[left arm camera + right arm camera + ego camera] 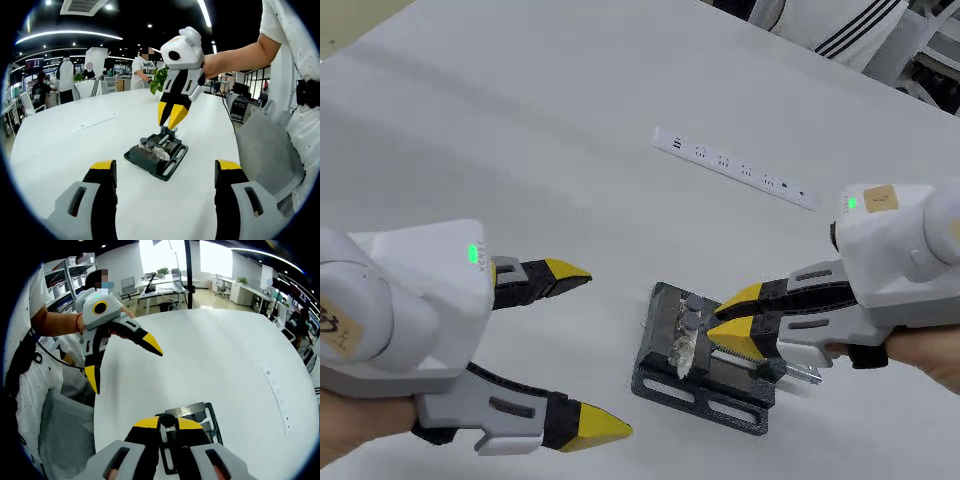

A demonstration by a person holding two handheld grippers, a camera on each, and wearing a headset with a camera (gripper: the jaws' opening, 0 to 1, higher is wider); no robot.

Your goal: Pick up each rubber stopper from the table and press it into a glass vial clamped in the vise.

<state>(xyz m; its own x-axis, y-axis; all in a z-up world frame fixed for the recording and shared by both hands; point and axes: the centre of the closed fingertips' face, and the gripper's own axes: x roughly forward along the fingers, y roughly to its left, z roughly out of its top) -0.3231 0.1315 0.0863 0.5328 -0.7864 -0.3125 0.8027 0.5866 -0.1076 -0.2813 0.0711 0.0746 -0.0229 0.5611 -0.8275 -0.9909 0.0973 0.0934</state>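
A dark vise (720, 395) sits on the white table and clamps glass vials (686, 340); one vial carries a grey stopper (692, 301). My right gripper (737, 317) hovers over the vise's right side, jaws nearly together. In the right gripper view the right gripper (168, 423) is shut on a small dark rubber stopper (167, 418), just above the vise (202, 412). My left gripper (592, 350) stands wide open to the left of the vise, holding nothing. The left gripper view looks at the vise (165, 162), its stoppered vials (148, 145) and the right gripper (170, 116) above them.
A white power strip (735, 168) lies on the table beyond the vise. A grey chair (270, 150) stands by the table's edge. People stand and sit at desks in the background. Bare tabletop (520, 150) surrounds the vise.
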